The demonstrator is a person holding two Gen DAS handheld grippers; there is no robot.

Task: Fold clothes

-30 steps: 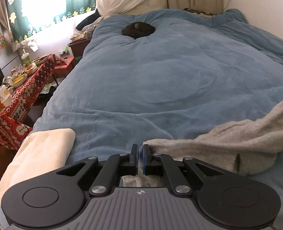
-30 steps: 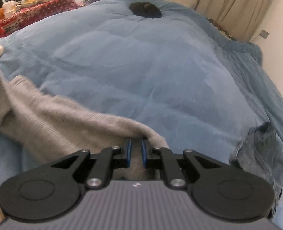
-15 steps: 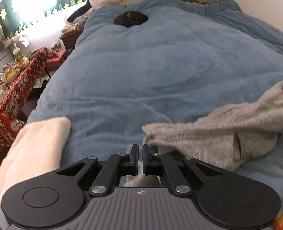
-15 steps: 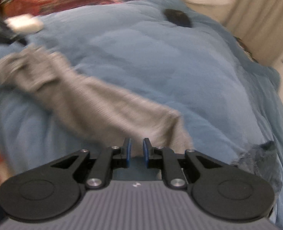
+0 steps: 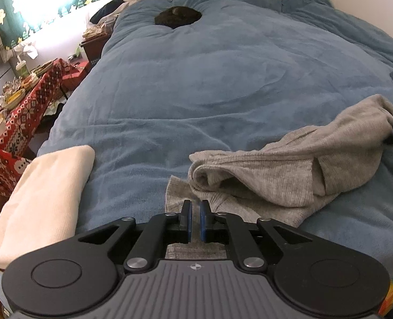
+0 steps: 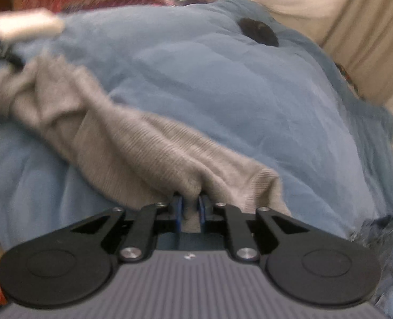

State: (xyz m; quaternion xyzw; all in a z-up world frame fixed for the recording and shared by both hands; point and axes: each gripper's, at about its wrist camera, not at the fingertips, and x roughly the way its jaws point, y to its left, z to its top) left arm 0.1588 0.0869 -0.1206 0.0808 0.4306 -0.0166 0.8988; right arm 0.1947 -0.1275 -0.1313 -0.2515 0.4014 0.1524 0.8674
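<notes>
You are not getting any readable text, label, brand or number in either wrist view. The only mark showing is a small wordless emblem on each gripper's body.

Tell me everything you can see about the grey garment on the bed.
The grey garment is a ribbed knit, soft-looking, crumpled and bunched rather than folded. It lies across the near part of the blue blanket, stretched between both tools: the right hand-held gripper is shut on one end, and the left hand-held gripper, its jaws opening, has an edge lying between and under its pads.
</notes>
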